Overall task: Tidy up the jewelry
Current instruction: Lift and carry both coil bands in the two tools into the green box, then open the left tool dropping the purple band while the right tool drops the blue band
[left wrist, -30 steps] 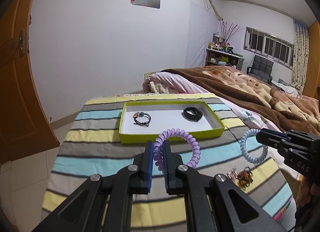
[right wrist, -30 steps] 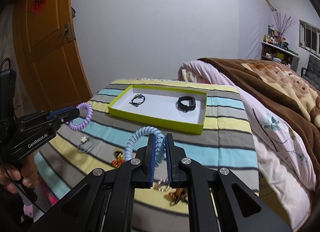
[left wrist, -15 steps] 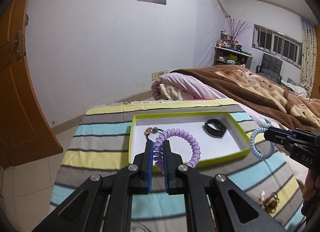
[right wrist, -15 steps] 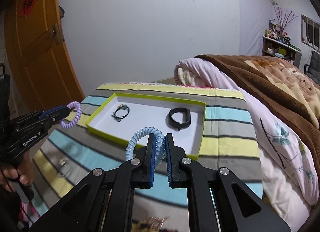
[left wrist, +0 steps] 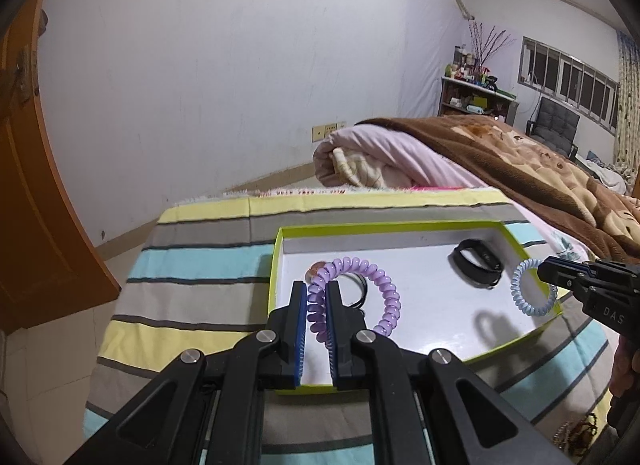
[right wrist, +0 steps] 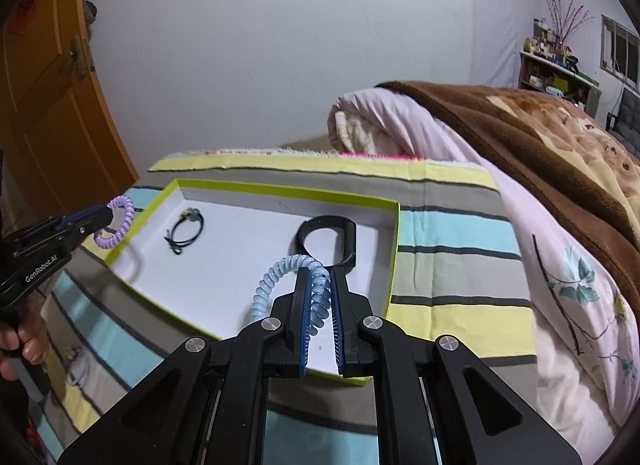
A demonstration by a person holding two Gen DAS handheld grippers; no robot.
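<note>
A shallow white tray with a lime-green rim (left wrist: 384, 228) (right wrist: 394, 249) lies on the striped cloth. My left gripper (left wrist: 316, 289) (right wrist: 105, 212) is shut on a purple spiral hair tie (left wrist: 382, 297) (right wrist: 118, 225), held above the tray's left end. My right gripper (right wrist: 319, 277) (left wrist: 541, 269) is shut on a light blue spiral hair tie (right wrist: 276, 277) (left wrist: 534, 293), held above the tray's right end. Inside the tray lie a black wristband (left wrist: 478, 267) (right wrist: 330, 241) and a thin black cord bracelet with a bead (right wrist: 186, 231) (left wrist: 314, 267), partly hidden behind the purple tie.
The striped cloth (left wrist: 208, 265) covers a low table. A rolled pink quilt (right wrist: 384, 121) and brown blanket (right wrist: 540, 145) lie on the bed to the right. Loose jewelry (left wrist: 576, 431) sits at the cloth's near right, a small pale piece (right wrist: 76, 365) at its near left. An orange door (right wrist: 48, 105) stands left.
Both grippers have moved forward and down toward the tray, each still gripping its hair tie. The ties now hang over the tray's interior instead of over the cloth in front.
</note>
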